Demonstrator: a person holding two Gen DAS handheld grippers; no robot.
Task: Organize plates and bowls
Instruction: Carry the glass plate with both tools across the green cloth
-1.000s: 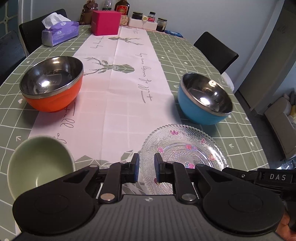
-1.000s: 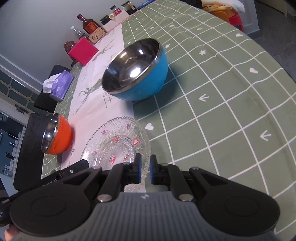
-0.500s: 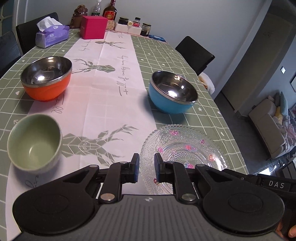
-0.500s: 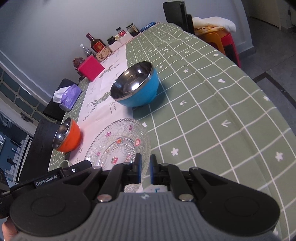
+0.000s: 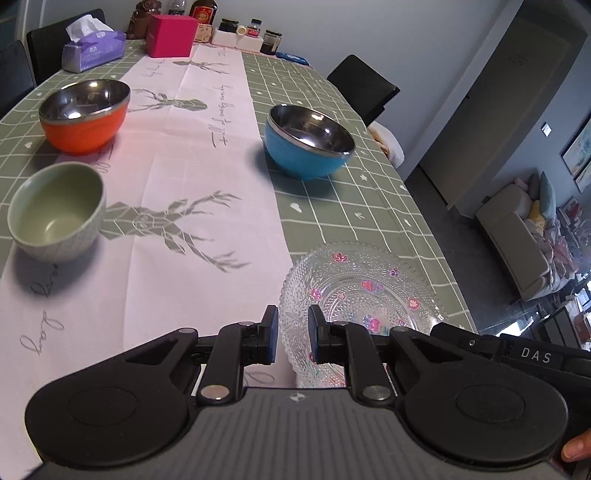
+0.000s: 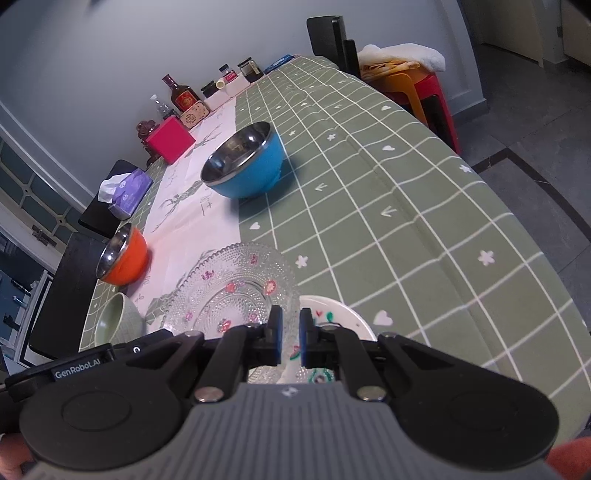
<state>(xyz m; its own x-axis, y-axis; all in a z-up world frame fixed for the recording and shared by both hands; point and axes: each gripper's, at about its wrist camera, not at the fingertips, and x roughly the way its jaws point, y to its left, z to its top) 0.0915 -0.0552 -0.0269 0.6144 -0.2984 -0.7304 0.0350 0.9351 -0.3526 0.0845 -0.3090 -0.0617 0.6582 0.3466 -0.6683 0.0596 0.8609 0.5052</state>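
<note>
Pulled back toward the near edge of the counter (image 5: 369, 206) since a moment ago, both views: bowls smaller and farther than before, green bowl fully in sight, a white plate newly showing under the right gripper.

Left gripper (image 5: 292, 334): fingers close together, nothing between them but the see-through rim of the glass plate (image 5: 364, 295) lying beyond on the counter, apparently not gripped. Right gripper (image 6: 288, 338): fingers likewise nearly together and empty, hovering above the glass plate's near edge at 11 o'clock and the white plate (image 6: 332, 314) at 1 o'clock, floral print, partly hidden.

Probably between steps, choosing a first piece; nothing stacked yet. Next move likely calls for spreading one pair of fingers and sliding onto a plate rim, or onto a bowl wall.

Farther out, at 9 o'clock in the left view, green bowl (image 5: 55, 218), empty. Beyond, orange bowl (image 5: 83, 116) at 10 o'clock and blue bowl (image 5: 308, 142) at 1 o'clock, both steel-lined and empty. Farthest, tissue pack (image 5: 92, 50) and pink box (image 5: 171, 35).
</note>
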